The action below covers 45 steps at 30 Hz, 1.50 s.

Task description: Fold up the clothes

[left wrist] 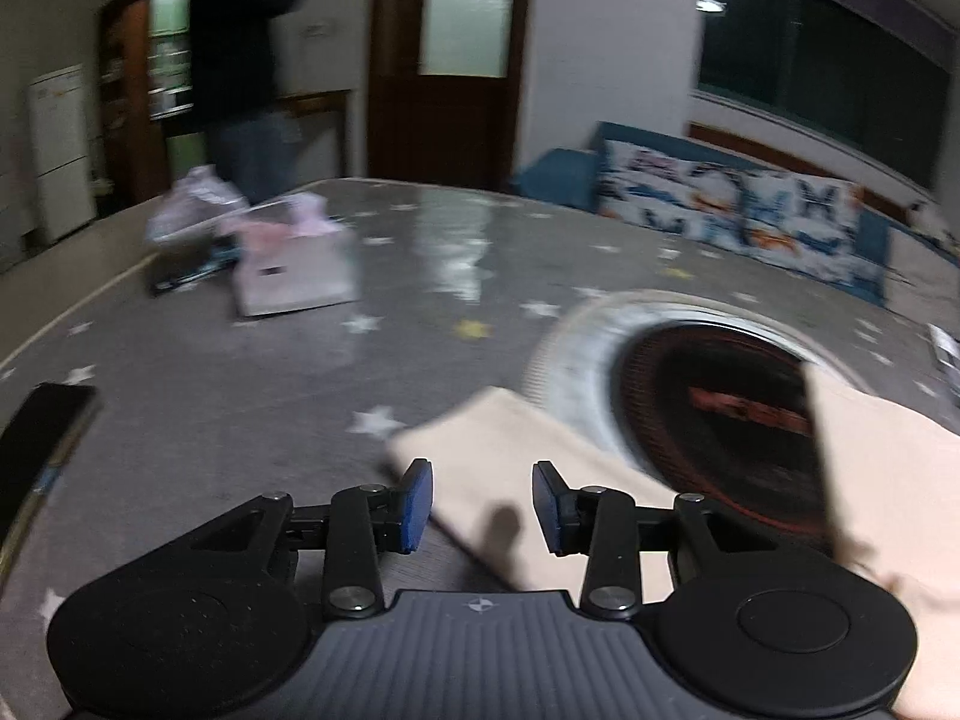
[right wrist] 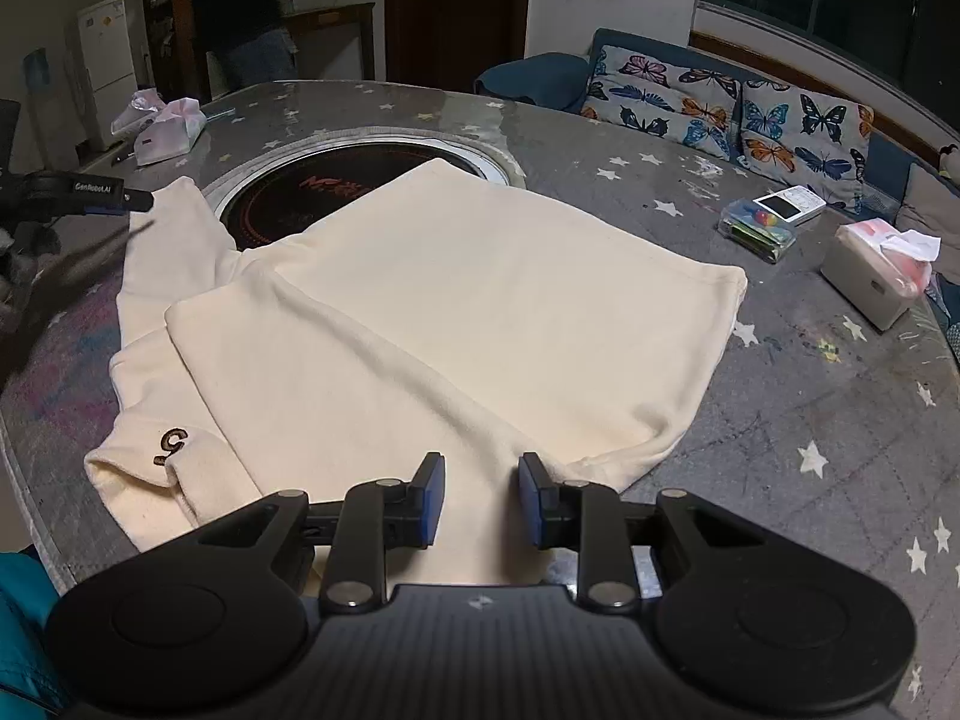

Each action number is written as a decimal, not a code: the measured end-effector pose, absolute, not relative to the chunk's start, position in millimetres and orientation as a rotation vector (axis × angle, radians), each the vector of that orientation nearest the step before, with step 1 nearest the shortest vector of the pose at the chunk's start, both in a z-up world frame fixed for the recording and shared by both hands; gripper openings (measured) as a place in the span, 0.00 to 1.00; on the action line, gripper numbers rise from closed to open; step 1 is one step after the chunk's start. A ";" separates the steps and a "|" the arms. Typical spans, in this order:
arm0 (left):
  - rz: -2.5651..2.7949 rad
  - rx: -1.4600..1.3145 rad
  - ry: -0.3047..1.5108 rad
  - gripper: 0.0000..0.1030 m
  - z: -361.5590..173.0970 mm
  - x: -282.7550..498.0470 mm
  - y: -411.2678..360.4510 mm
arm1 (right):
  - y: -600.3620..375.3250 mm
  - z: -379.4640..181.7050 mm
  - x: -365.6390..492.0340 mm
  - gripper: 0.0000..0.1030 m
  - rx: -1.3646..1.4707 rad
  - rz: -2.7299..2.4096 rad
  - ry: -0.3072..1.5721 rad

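Observation:
A cream sweatshirt (right wrist: pixel 456 300) lies partly folded on the grey star-patterned table (right wrist: pixel 810 396), its far part over a round cooktop (right wrist: pixel 312 198). A sleeve end with a dark embroidered mark (right wrist: pixel 171 444) lies at the near left. My right gripper (right wrist: pixel 480 498) is open and empty just above the garment's near edge. My left gripper (left wrist: pixel 482 504) is open and empty over a cream sleeve end (left wrist: pixel 510 468); the view is blurred. The left gripper also shows in the right wrist view (right wrist: pixel 138 201), at the far sleeve.
A tissue box (right wrist: pixel 870 276), a clear box of small items (right wrist: pixel 759 231) and a white device (right wrist: pixel 789 204) sit at the right. Pink bags (right wrist: pixel 162 126) sit at the far left. A dark phone (left wrist: pixel 42 438) lies at the table's left. A butterfly-cushion sofa (right wrist: pixel 750 114) stands behind.

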<state>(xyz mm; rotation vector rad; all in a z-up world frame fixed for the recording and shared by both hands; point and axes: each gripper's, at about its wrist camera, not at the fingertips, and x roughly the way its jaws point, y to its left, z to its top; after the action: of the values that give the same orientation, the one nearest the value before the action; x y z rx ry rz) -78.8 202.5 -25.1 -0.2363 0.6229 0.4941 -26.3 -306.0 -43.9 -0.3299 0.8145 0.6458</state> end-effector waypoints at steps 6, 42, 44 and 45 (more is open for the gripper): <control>0.546 -0.306 0.636 0.37 -36.1 -75.1 230.9 | -304.8 -43.2 -27.3 0.28 -0.335 0.644 0.815; -0.532 -0.236 0.574 0.05 1.5 -80.7 -47.8 | -375.2 -32.2 -49.7 0.28 -0.147 0.466 0.772; -0.541 -0.213 0.621 0.07 -10.7 -77.1 -57.5 | -376.8 -30.2 -50.5 0.28 -0.138 0.460 0.765; -0.546 -0.202 0.645 0.07 -16.8 -75.3 -62.1 | -376.9 -28.6 -50.8 0.28 -0.135 0.462 0.759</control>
<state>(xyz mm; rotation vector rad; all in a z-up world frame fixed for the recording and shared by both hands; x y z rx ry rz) -75.3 -62.1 -16.8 -0.2020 0.6450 -0.5460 -50.8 -376.9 -28.6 -0.1349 0.7594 0.4624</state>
